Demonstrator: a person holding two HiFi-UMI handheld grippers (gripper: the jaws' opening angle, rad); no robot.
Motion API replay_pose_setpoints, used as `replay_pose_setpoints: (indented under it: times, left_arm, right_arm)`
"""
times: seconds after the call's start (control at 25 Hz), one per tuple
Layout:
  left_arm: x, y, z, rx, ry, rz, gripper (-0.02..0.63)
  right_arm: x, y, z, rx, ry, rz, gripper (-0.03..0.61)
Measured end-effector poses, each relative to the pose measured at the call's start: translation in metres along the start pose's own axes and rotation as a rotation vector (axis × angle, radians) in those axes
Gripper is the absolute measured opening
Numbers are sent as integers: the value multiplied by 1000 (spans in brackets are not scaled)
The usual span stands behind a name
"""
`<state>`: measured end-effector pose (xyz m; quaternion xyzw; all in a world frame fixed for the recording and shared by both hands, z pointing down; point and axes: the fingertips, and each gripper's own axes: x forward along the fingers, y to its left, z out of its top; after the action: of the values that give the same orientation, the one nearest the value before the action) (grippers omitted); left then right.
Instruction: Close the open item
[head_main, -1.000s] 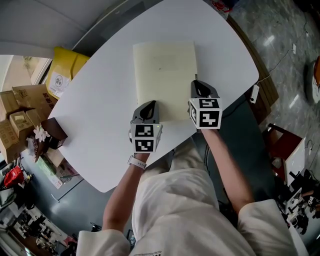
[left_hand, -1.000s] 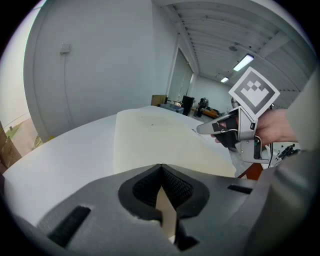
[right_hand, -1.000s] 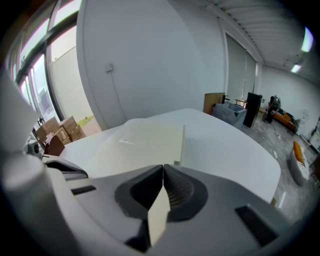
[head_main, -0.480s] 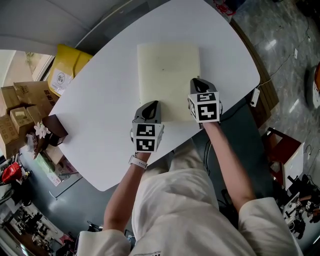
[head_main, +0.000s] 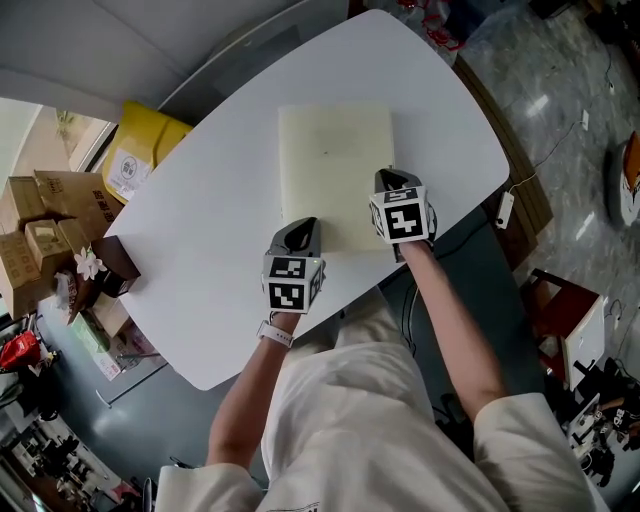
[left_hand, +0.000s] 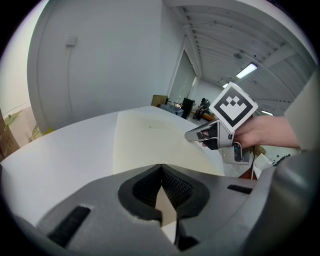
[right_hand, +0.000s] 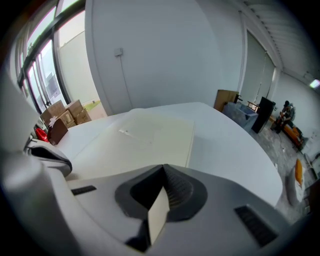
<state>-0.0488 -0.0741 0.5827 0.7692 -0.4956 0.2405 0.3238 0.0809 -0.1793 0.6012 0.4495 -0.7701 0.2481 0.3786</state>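
Currently on record:

- Left gripper (head_main: 302, 226): jaws closed tip to tip, nothing between them. It sits at the near-left corner of the folder (head_main: 335, 155), low over it and pointing away from the person.
- Right gripper (head_main: 390, 180): jaws closed and apparently empty. The cream showing in the gap behind the tips looks like folder lying beneath. It sits at the folder's near-right edge, slightly farther up that edge than the left gripper.
- Folder: cream, flat on the white surface (head_main: 200, 220), central. Its long axis runs away from the person and its short near edge spans the gap between the two grippers. No cover or leaf stands up, so it appears already shut.
- Forearms: both reach forward from the body, roughly parallel, flanking the folder's near end.
- Nearer gripper: neither clearly.
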Motion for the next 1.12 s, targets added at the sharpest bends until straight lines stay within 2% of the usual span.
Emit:
replay_pose_setpoints:
  times: [0.28, 0.68, 1.12]
  left_arm:
    - [-27, -1, 17, 28, -61, 13, 25]
    - [-94, 12, 46, -8, -185, 51, 25]
    - [-187, 9, 88, -63, -374, 98, 25]
  right_arm:
    - [-29, 13, 13, 22, -74, 15, 14]
    - [-111, 63, 53, -64, -245, 68, 14]
    - [-208, 111, 94, -165, -444, 176, 14]
